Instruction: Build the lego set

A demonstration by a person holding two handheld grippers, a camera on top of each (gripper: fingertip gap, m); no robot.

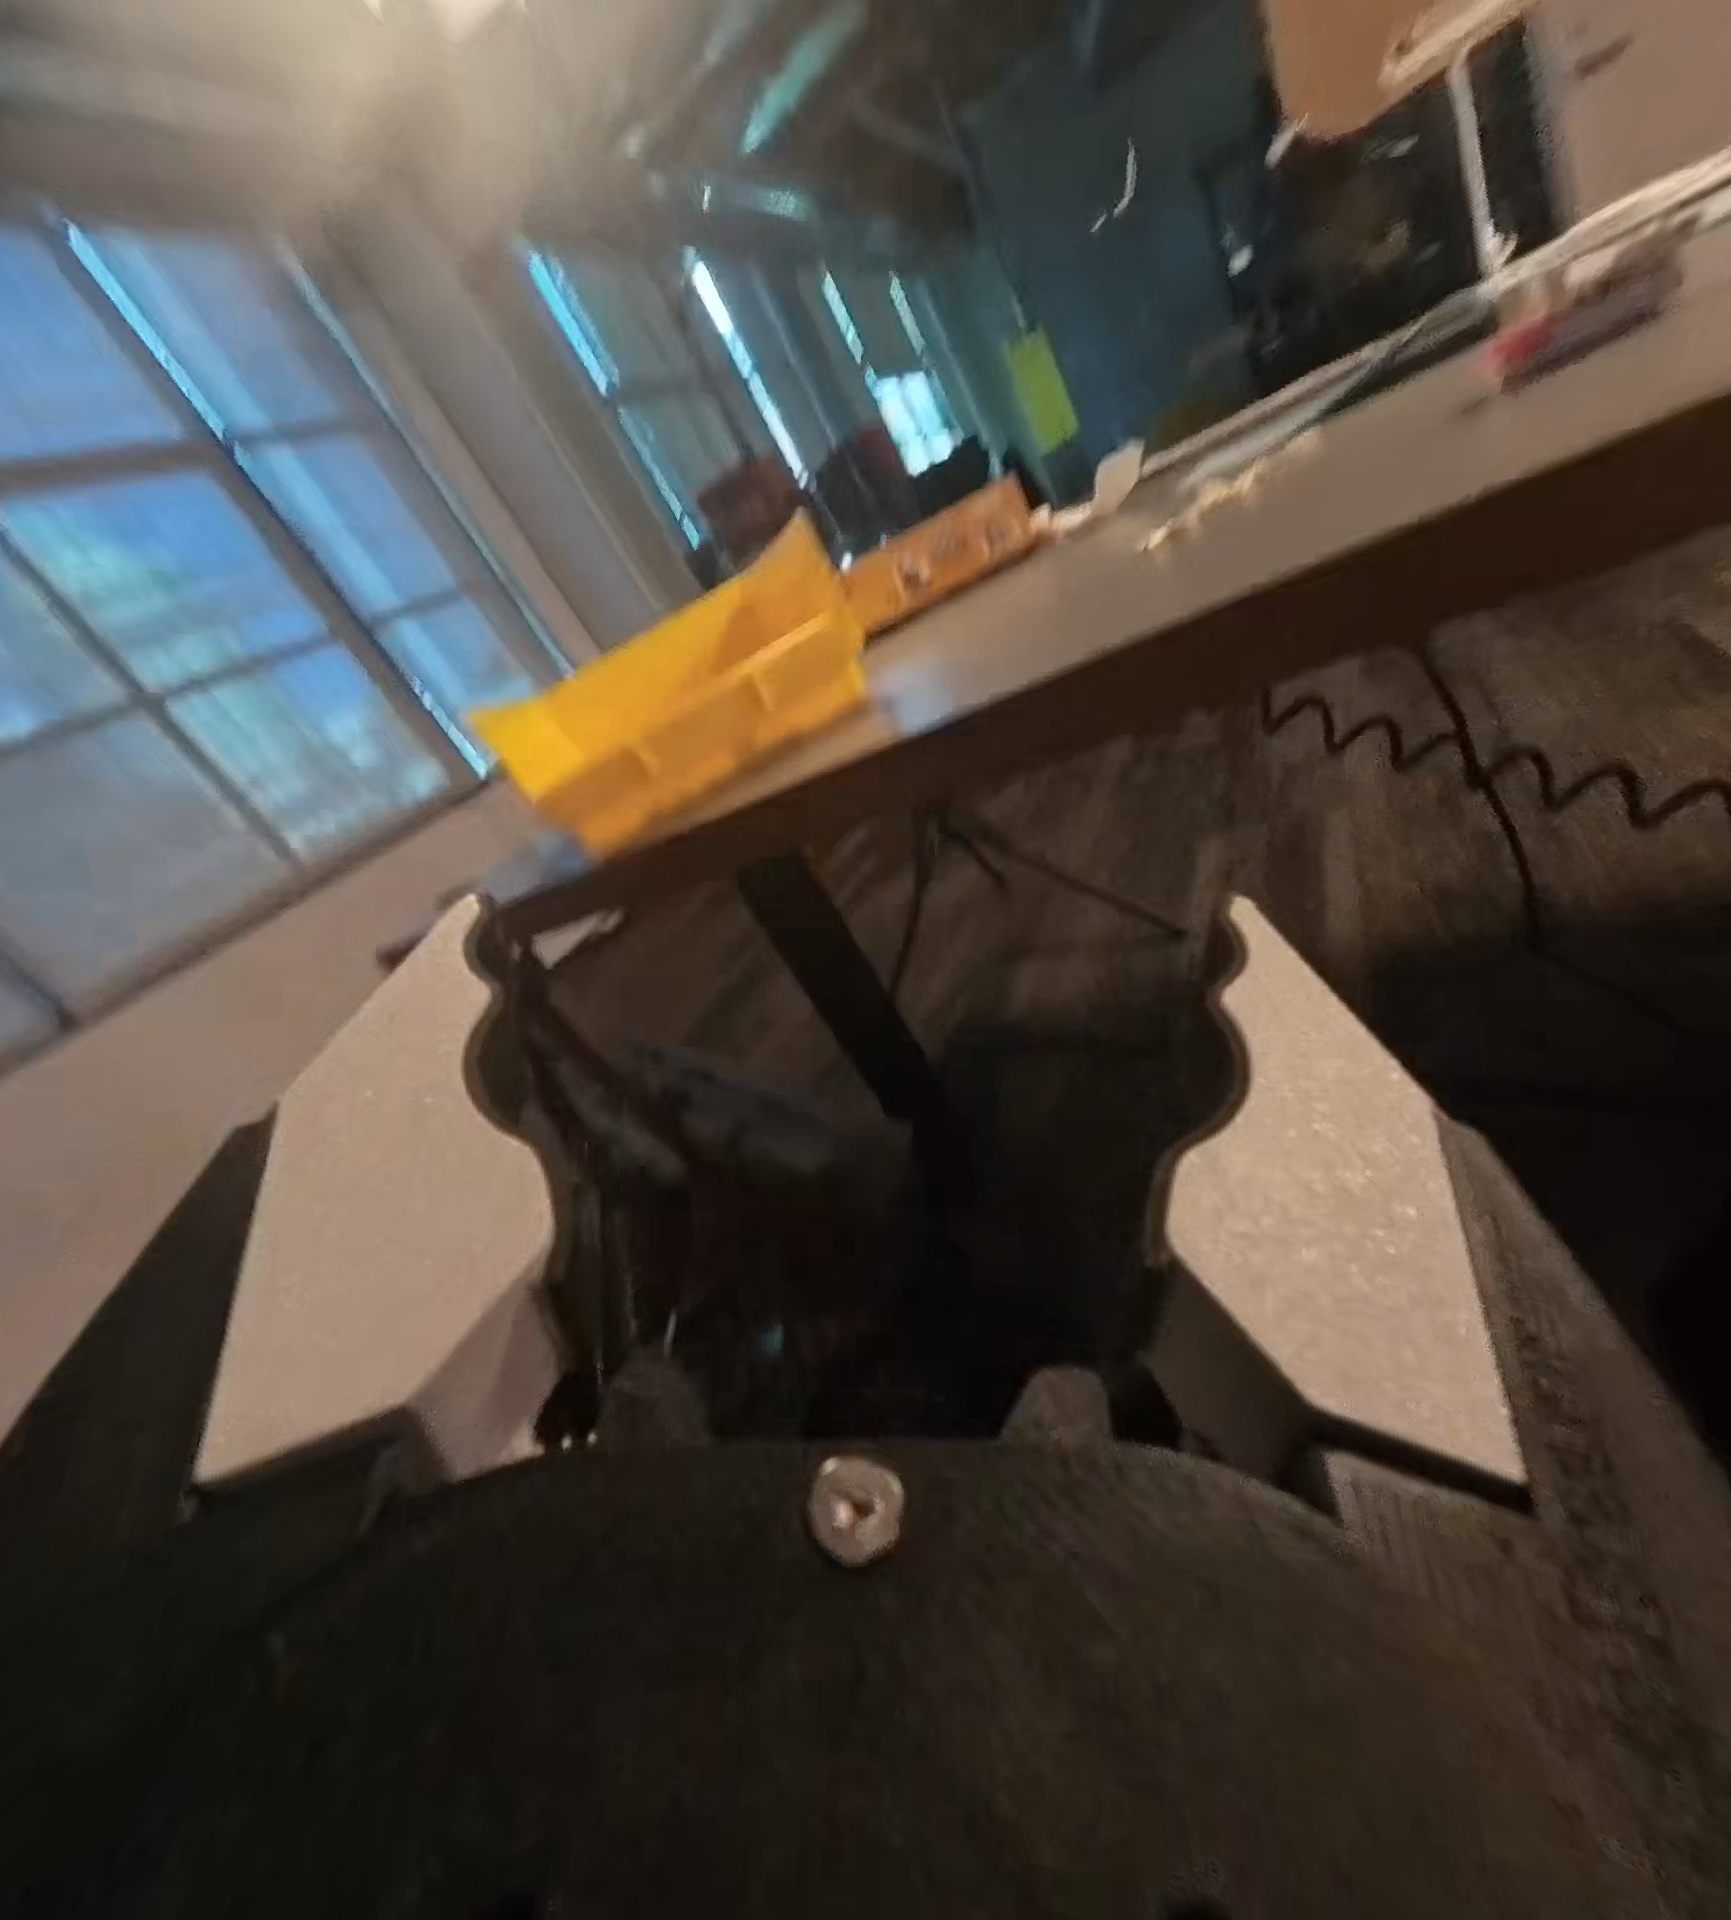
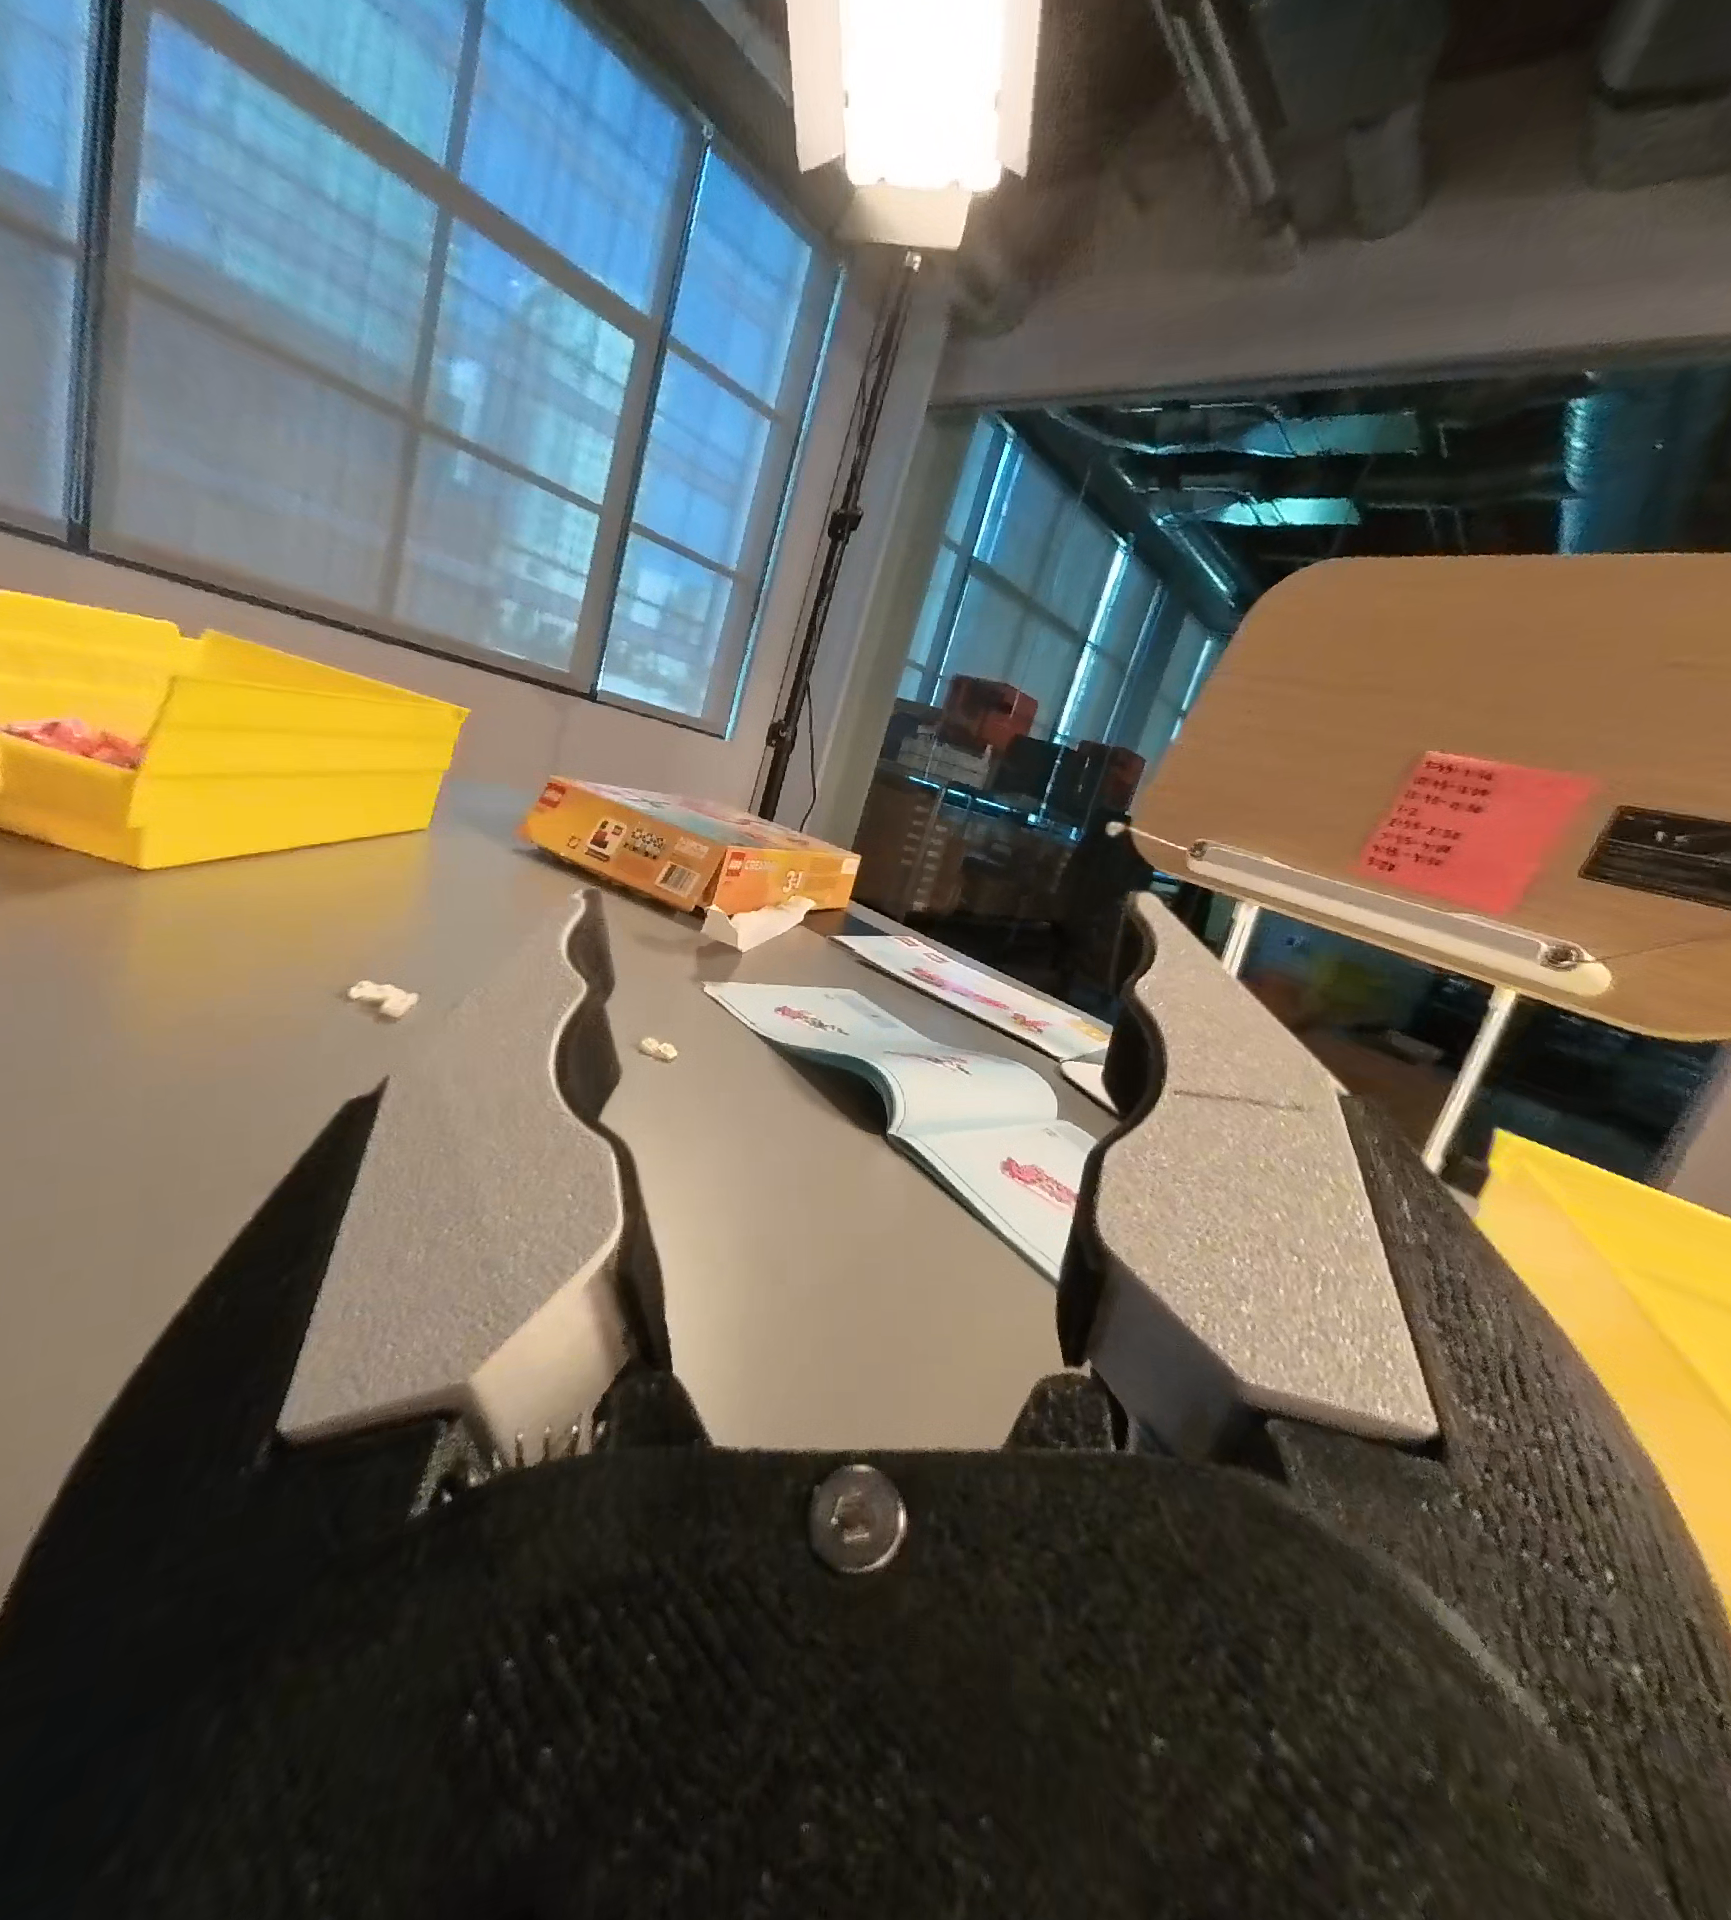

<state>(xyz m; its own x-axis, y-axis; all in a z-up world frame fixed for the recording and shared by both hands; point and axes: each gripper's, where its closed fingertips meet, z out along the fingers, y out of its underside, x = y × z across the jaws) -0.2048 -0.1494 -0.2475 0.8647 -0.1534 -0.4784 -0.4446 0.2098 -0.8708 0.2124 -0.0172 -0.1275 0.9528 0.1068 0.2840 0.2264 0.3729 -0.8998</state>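
The left wrist view is blurred. My left gripper is open wide and holds nothing. It hangs below the edge of the grey table, with a black table leg and dark floor mats between its fingers. A yellow bin sits on the table corner above it. My right gripper is open and empty, low over the table. An open pale-blue booklet lies on the table between and ahead of its fingers, untouched. Two small white pieces lie near its left finger.
An orange cardboard box with a torn flap lies farther back, a second booklet beside it. A yellow bin with pink bits stands at left, another yellow bin at right. A wooden board on a stand overhangs right. Windows behind.
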